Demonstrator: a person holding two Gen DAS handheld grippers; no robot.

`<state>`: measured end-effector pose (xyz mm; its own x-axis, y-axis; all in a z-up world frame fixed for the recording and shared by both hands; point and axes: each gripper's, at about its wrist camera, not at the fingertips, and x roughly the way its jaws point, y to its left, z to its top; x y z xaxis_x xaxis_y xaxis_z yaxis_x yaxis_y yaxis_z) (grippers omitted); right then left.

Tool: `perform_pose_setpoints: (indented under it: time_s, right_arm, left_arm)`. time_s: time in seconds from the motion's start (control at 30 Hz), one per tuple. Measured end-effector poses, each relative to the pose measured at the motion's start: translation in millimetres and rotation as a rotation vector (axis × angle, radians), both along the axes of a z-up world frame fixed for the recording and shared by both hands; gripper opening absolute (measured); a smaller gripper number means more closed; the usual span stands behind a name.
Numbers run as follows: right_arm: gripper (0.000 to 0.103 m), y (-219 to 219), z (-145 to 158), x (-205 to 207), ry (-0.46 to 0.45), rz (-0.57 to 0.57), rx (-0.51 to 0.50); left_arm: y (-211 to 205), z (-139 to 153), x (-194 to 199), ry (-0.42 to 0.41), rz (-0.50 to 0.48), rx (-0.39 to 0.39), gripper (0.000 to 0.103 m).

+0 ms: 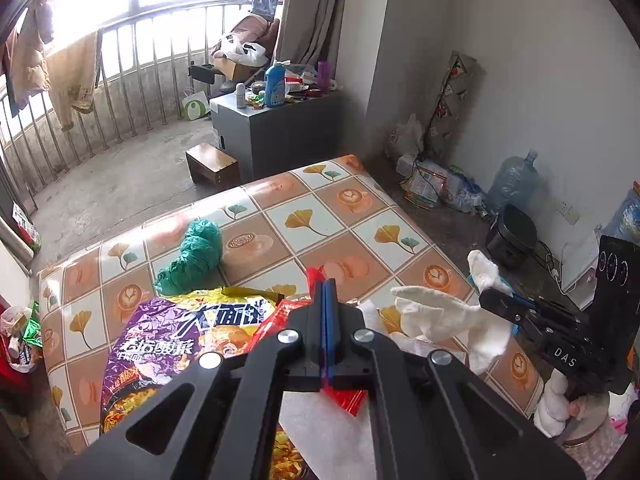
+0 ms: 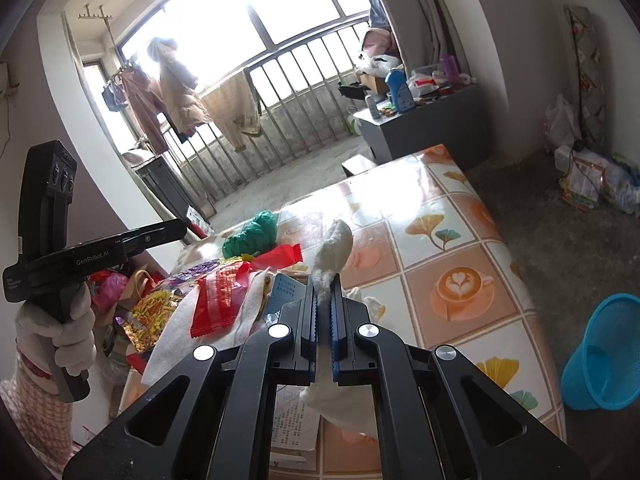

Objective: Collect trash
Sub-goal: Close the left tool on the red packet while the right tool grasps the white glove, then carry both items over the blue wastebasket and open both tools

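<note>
Left gripper [image 1: 326,286] clamped on a red wrapper [image 1: 344,398], above the table [image 1: 320,216]. Right gripper [image 2: 324,280] closed on a crumpled white tissue [image 2: 334,246], which sticks out past the tips toward 12 o'clock. Purple noodle bag [image 1: 160,344] lies at 9 o'clock of the left tongs; green plastic bag [image 1: 192,256] at 11 o'clock, further back on the table. Blue basket [image 2: 604,352] on the floor, 3 o'clock in the right wrist view, apart from the table edge. Gloved hand [image 2: 64,328] holds the left tool's handle.
</note>
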<state>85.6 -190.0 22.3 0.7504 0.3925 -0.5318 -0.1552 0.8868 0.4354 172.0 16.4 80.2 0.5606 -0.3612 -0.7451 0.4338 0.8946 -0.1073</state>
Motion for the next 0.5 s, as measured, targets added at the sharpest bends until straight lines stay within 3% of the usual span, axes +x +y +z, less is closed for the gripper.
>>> perform_pose_setpoints:
  time_s: [0.03, 0.07, 0.1, 0.2, 0.4, 0.43, 0.5]
  right_arm:
    - [0.004, 0, 0, -1, 0.001, 0.001, 0.003]
    - [0.004, 0, -1, -1, 0.004, 0.002, 0.005]
    - [0.004, 1, -3, -1, 0.008, 0.004, 0.008]
    - [0.004, 2, -7, 0, 0.018, 0.012, 0.019]
    - [0.004, 1, -11, 1, 0.024, 0.019, 0.038]
    - [0.004, 0, -11, 0, 0.025, 0.018, 0.040]
    - [0.004, -1, -12, 0, 0.025, 0.016, 0.042]
  left_arm:
    - [-2, -5, -1, 0.033, -0.011, 0.000, 0.005]
    - [-4, -11, -3, 0.059, -0.019, 0.008, 0.018]
    - [-7, -18, -5, 0.076, -0.022, 0.026, 0.038]
    - [-18, -37, -9, 0.098, -0.010, 0.094, 0.063]
    - [-23, -61, 0, 0.135, 0.044, 0.165, 0.066]
    - [-21, -61, 0, 0.129, 0.051, 0.164, 0.062]
    - [-18, -60, 1, 0.114, 0.064, 0.181, 0.045]
